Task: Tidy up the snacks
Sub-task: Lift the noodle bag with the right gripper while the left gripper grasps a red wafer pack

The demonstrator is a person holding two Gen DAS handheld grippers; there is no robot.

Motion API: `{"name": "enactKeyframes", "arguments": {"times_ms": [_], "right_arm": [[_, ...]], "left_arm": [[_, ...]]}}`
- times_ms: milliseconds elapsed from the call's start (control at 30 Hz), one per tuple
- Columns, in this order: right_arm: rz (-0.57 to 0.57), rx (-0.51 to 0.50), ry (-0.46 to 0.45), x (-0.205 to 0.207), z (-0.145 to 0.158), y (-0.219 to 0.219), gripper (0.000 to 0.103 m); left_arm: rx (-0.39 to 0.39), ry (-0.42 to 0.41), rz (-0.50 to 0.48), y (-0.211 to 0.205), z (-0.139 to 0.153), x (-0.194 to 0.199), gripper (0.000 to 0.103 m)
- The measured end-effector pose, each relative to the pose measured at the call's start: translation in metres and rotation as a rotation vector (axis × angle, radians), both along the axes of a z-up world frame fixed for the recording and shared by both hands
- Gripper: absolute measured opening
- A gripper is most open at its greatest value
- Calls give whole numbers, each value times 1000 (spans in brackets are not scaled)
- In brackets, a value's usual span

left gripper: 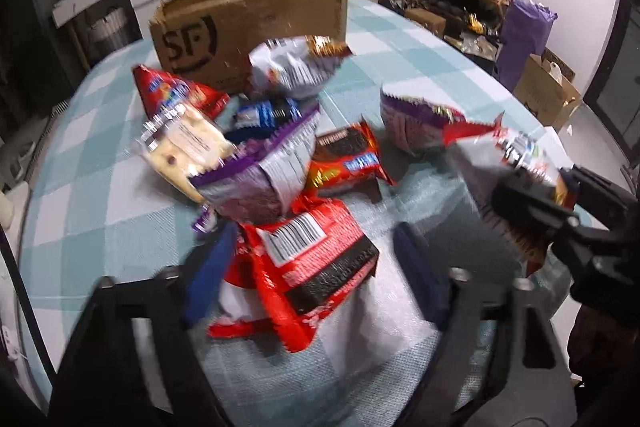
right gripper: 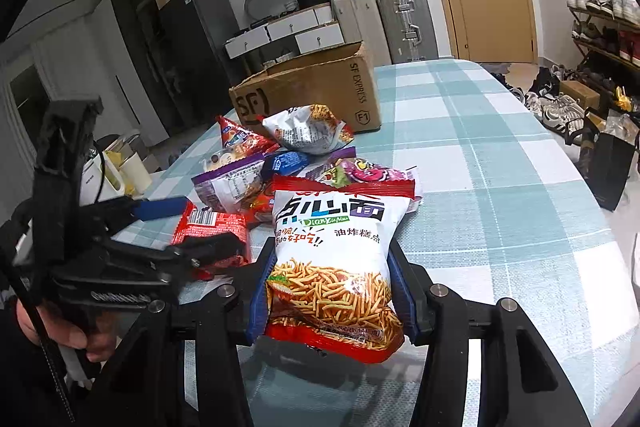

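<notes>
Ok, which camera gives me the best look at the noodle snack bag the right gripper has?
The right wrist view: the noodle snack bag fills the centre, front print sharp. The left wrist view shows it only blurred, side-on, near its right edge.

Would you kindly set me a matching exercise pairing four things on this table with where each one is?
Things:
1. noodle snack bag
2. red packet with barcode
3. cardboard box
4. blue cookie packet

Places:
A. far end of the snack pile
B. between the left gripper's fingers
C. clamped in the right gripper
D. middle of the pile

Pairs: 1-C, 2-B, 3-A, 4-D
</notes>
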State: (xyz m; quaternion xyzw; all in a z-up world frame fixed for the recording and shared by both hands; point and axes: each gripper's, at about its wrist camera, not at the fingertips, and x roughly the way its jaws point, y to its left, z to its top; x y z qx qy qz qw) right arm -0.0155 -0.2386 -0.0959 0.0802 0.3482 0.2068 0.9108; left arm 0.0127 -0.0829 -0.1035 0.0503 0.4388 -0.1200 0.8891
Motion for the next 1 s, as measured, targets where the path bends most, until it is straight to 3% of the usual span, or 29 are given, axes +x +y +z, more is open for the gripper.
{"name": "enactKeyframes", "arguments": {"times_ms": [133, 267, 367, 767, 1000], "right_arm": [[-7, 2, -3, -3, 0, -4, 51], [-11, 8, -1, -3, -1, -6, 51], [-12, 13, -3, -3, -1, -6, 51], [-22, 16, -10, -3, 1, -7, 51], [-26, 12, -21, -3, 6, -5, 51]], "left_arm": [[-9, 5, -12, -2, -4, 4, 57], [-52, 9, -37, 1, -3, 0, 39], [-67, -4, -50, 2, -2, -2, 34], [-175, 3, -135, 5, 4, -15, 27], [-211, -7, -129, 13, 11, -18, 25]]}}
